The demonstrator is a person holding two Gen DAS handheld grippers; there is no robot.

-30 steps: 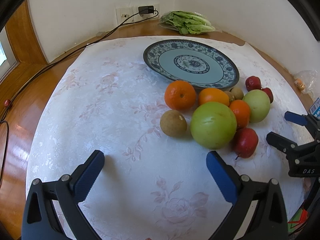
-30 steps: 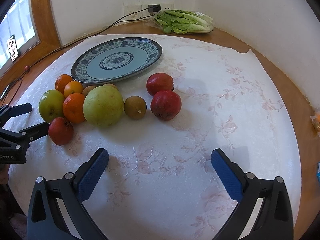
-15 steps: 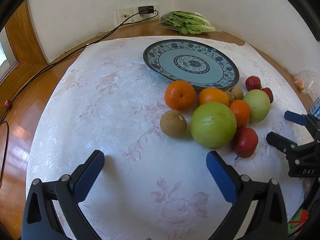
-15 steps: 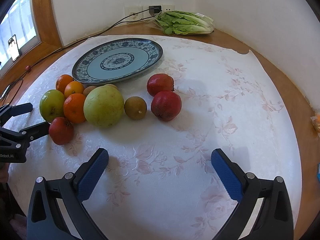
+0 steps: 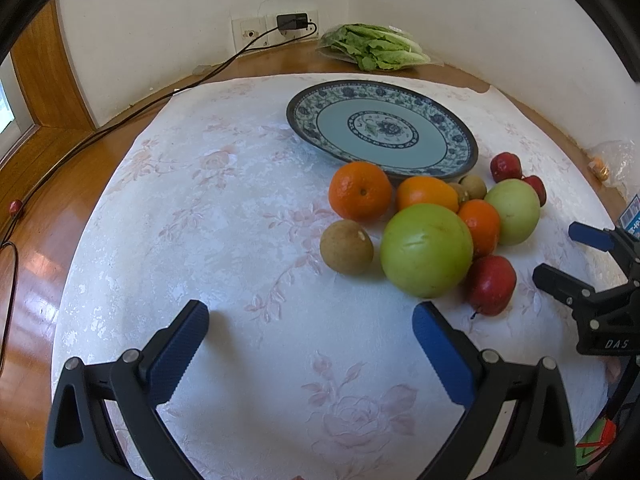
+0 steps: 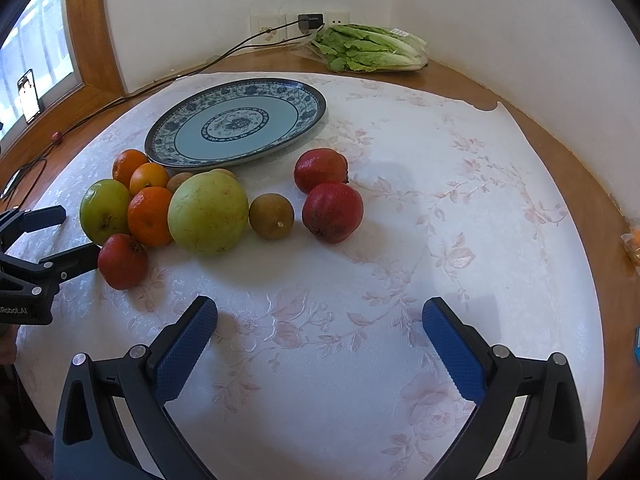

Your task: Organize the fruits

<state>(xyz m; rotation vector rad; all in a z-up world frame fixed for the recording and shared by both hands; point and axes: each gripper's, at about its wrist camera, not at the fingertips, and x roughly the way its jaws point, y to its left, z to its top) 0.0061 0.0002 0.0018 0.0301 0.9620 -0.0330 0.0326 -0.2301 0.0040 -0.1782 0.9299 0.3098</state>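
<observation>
A heap of fruit lies on the white floral cloth in front of an empty blue patterned plate (image 5: 382,128) (image 6: 236,124): a big green fruit (image 5: 426,250) (image 6: 208,213), a smaller green apple (image 5: 513,212) (image 6: 105,211), oranges (image 5: 360,191) (image 6: 150,216), a brown round fruit (image 5: 346,246) (image 6: 271,216) and red fruits (image 5: 492,285) (image 6: 332,213). My left gripper (image 5: 310,338) is open and empty, short of the heap. My right gripper (image 6: 320,334) is open and empty, below the red fruits. Each gripper shows at the edge of the other's view.
A bag of lettuce (image 5: 374,46) (image 6: 370,48) lies at the back by the wall sockets, where a black cable (image 5: 120,124) runs off to the left. A phone (image 6: 28,96) stands on the window sill. The cloth's edge meets bare wood at right (image 6: 580,152).
The right wrist view has risen and drawn back slightly. The left gripper and the fruit have not moved.
</observation>
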